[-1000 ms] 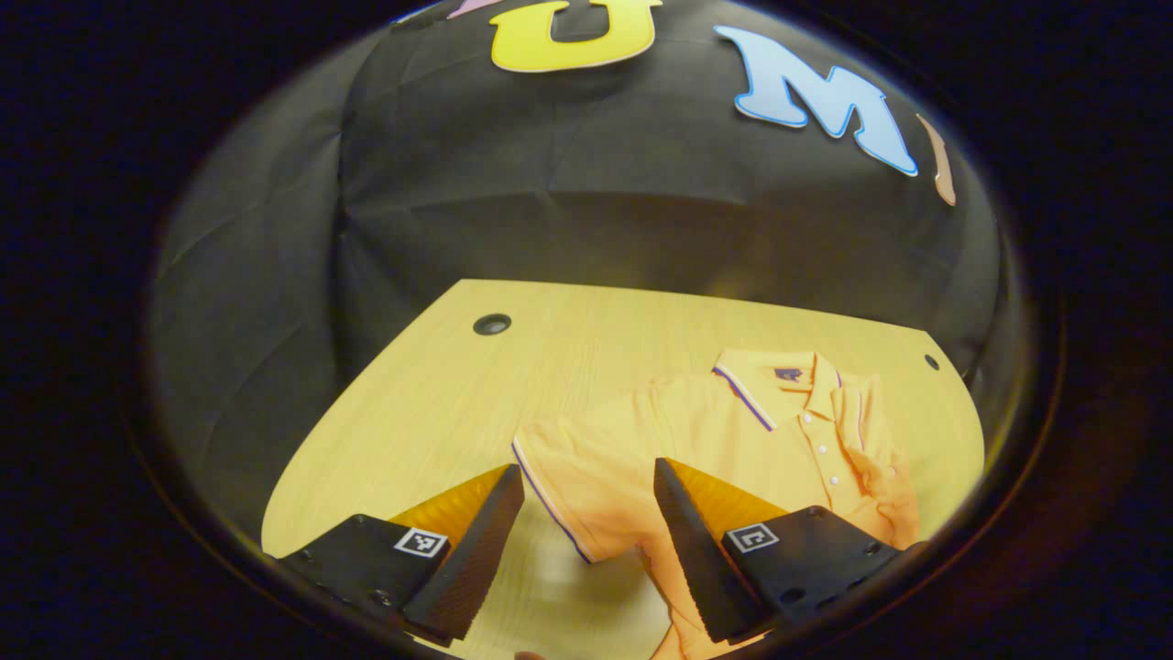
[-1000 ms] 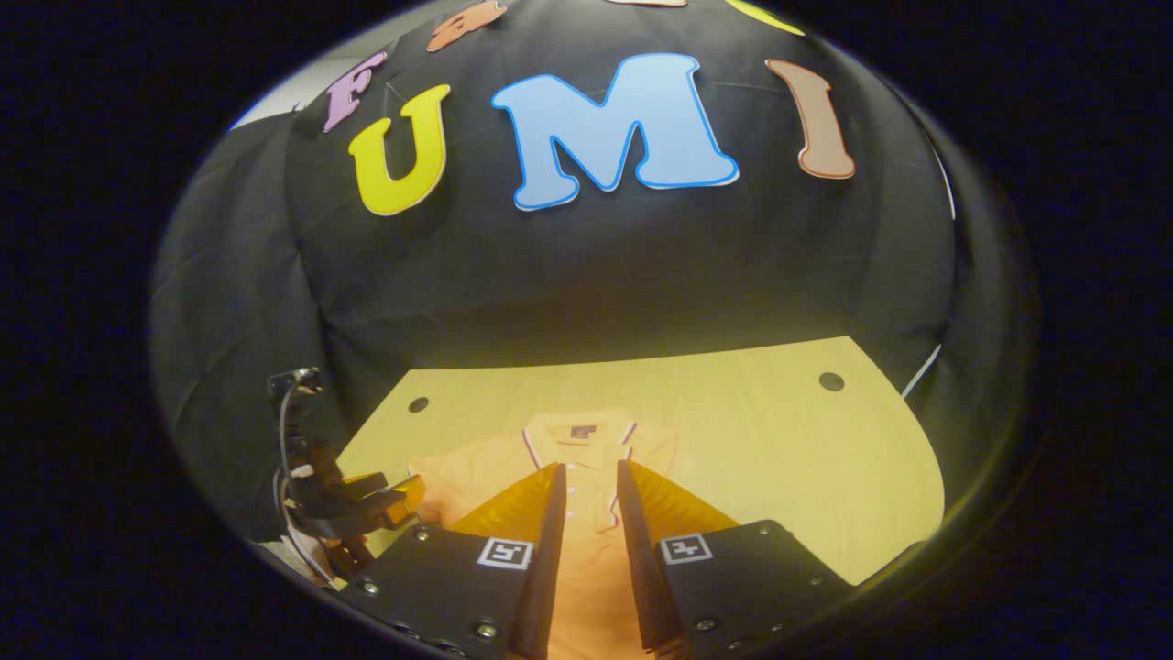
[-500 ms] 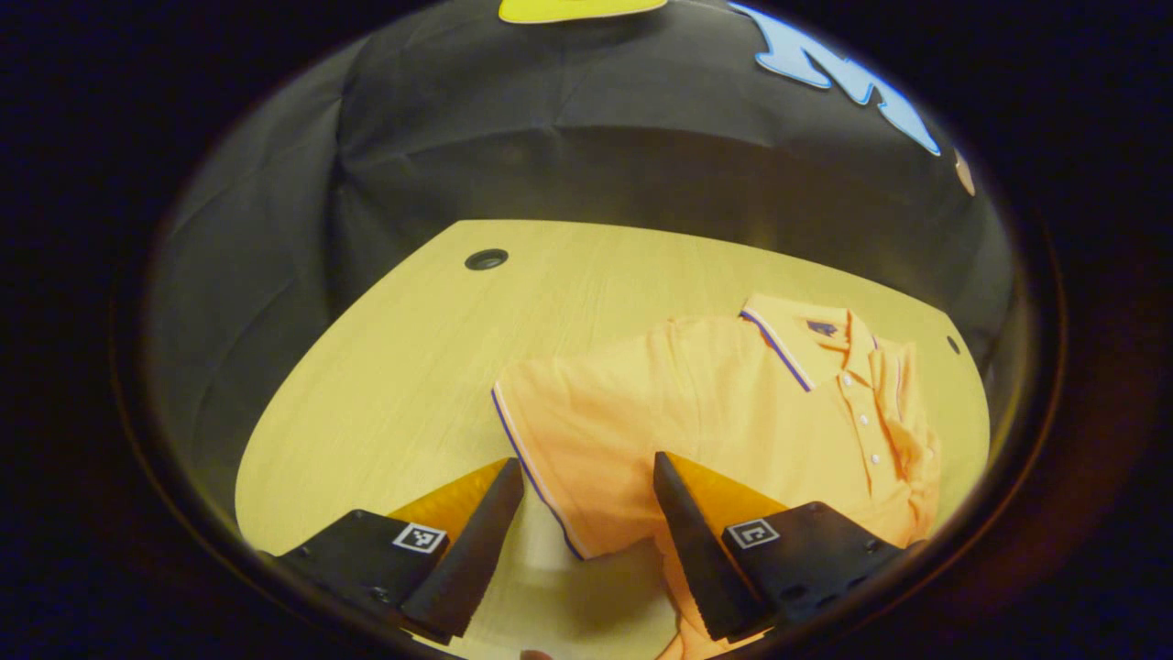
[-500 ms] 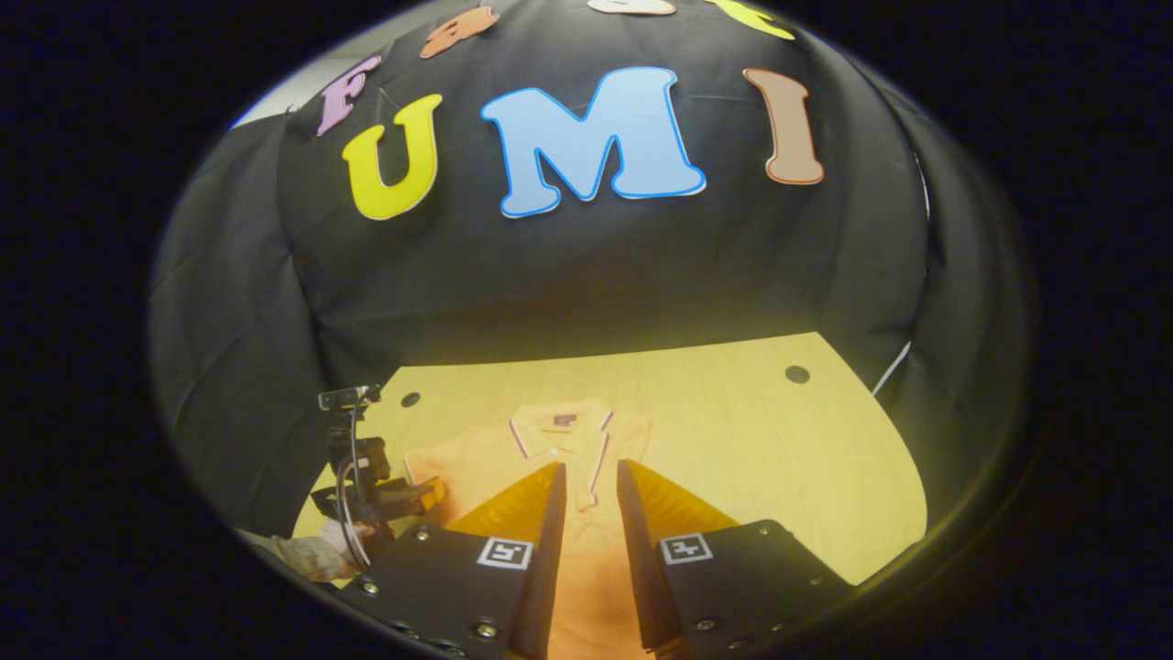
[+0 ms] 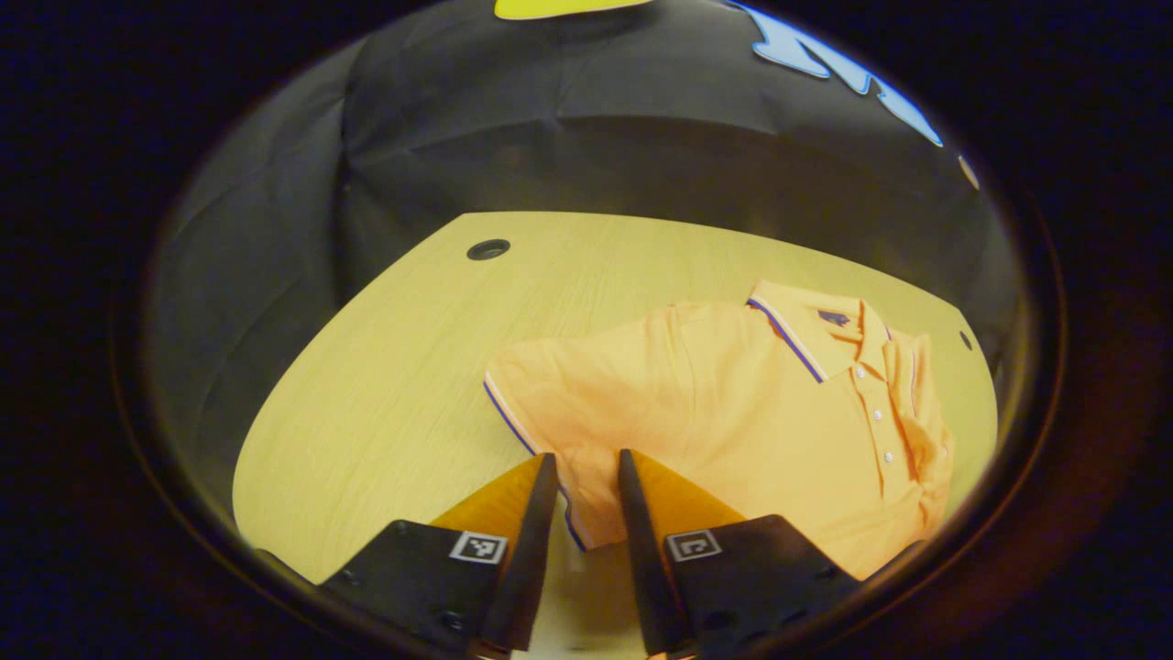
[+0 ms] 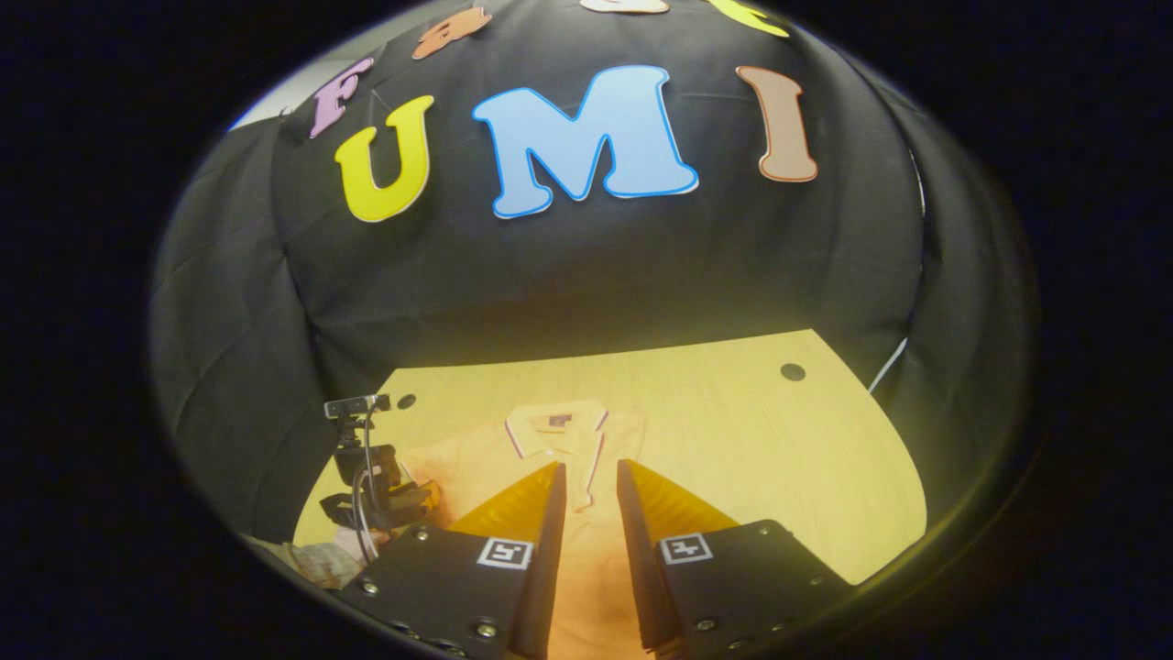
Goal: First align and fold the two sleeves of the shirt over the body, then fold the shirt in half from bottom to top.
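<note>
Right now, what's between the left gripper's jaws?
In the left gripper view, the left gripper has its jaws close together around the striped cuff edge of the shirt's sleeve, with table beneath.

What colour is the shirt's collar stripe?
Purple on the orange shirt's collar, clearest in the left gripper view.

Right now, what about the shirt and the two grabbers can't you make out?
- Left gripper view: the shirt's bottom hem is cut off by the edge.
- Left gripper: whether its fingers pinch the sleeve is unclear.
- Right gripper view: the right gripper hides the shirt's lower body.
</note>
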The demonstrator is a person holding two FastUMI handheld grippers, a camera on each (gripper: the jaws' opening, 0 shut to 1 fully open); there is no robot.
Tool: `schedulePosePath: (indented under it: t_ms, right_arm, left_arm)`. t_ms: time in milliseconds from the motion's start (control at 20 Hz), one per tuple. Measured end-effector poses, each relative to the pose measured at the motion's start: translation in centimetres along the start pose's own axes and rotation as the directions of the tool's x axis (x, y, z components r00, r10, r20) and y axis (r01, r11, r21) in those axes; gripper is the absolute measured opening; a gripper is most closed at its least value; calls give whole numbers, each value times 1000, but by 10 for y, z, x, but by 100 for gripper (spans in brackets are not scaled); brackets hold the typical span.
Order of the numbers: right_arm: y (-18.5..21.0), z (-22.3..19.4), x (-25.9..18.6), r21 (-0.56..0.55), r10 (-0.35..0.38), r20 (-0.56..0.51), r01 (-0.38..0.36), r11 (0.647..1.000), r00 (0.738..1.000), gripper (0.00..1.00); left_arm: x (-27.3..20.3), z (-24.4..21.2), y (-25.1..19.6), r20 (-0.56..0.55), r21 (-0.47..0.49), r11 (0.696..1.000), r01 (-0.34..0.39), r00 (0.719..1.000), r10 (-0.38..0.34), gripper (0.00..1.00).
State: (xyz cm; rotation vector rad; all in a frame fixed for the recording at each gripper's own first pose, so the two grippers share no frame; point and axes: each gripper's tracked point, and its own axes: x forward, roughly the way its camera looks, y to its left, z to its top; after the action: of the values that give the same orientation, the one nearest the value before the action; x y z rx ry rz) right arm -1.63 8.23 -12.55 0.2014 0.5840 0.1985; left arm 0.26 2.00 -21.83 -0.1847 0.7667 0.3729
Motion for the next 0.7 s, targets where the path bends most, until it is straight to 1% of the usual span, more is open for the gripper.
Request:
schedulePosePath:
  t_ms: [50, 100, 150, 200, 250, 450, 650, 700]
  right_arm:
    - [-1, 0, 0, -2, -2, -1, 2, 1000, 1000, 36]
    - [-1, -2, 0, -3, -4, -2, 4, 1000, 1000, 36]
    - [-2, -3, 0, -4, -6, -4, 6, 1000, 1000, 36]
    - [-4, -4, -1, -6, -8, -6, 8, 1000, 1000, 36]
    - [-6, -5, -1, -6, -11, -8, 11, 1000, 1000, 36]
    - [-11, -7, -3, 6, -20, -10, 20, 1000, 1000, 36]
    - [-18, -7, -5, 9, -30, -5, 30, 1000, 1000, 36]
    - [-19, -9, -5, 13, -31, -5, 31, 999, 999, 29]
  left_arm:
    - [0, 1, 0, 2, -1, 1000, -6, 1000, 6, 27]
    - [0, 1, 0, 3, -7, 1000, -9, 1000, 9, 27]
    - [-1, 3, 0, 7, -4, 1000, -17, 1000, 17, 14]
    - [-1, 1, 0, 0, -1, 1000, -17, 1000, 17, 14]
    - [-1, 2, 1, -4, 11, 1000, -19, 1000, 19, 8]
    - [-3, 3, 0, -12, 34, 999, -14, 1000, 15, 8]
    - [-6, 16, -3, 31, 78, 997, -8, 1000, 5, 8]
    - [-7, 21, -6, 48, 98, 995, -2, 999, -3, 8]
